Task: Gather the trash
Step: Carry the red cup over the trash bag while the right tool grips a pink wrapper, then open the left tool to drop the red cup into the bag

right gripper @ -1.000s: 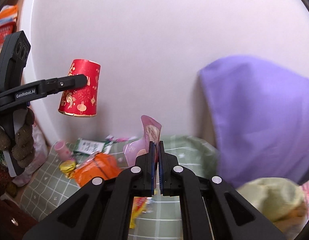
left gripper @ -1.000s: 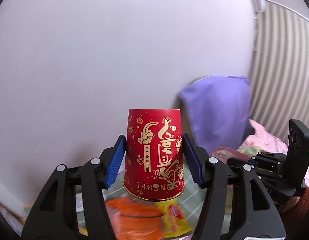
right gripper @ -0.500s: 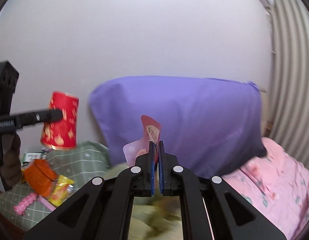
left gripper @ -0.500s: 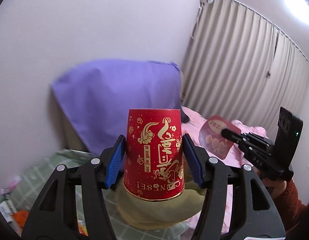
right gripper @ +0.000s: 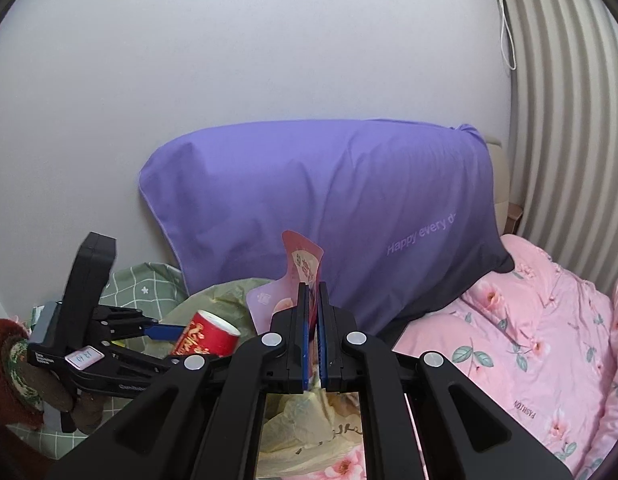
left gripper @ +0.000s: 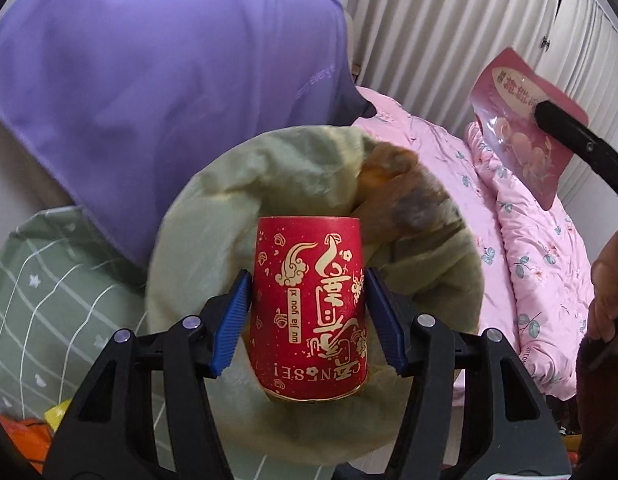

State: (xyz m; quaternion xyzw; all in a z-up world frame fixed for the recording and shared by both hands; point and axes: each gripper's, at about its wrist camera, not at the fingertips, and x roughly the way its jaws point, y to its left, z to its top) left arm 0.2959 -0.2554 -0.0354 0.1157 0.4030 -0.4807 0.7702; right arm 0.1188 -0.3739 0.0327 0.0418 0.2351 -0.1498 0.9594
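My left gripper [left gripper: 309, 316] is shut on an upside-down red paper cup [left gripper: 309, 312] with gold print, its blue pads pressing both sides. The cup hangs over the open mouth of a pale yellow-green trash bag [left gripper: 213, 216] that has brownish trash inside. In the right wrist view the cup [right gripper: 207, 336] and the bag [right gripper: 225, 292] appear at lower left. My right gripper [right gripper: 313, 308] is shut on a pink snack pouch [right gripper: 301, 268], which stands up between the pads. In the left wrist view that pouch [left gripper: 521, 136] shows at the upper right, clamped by the black finger.
A large purple pillow [right gripper: 329, 208] leans on the white wall behind the bag. A pink floral quilt [right gripper: 549, 340] covers the bed on the right. A green checked pillow [left gripper: 49, 288] lies left, with orange and yellow wrappers [left gripper: 25, 432] at its lower edge. Pleated curtains [right gripper: 569, 120] hang at right.
Both grippers swung right from the wrapper-strewn green pillow toward the bag. The left gripper tipped down with the cup, which now hangs over the bag's mouth. Both grips are unchanged.
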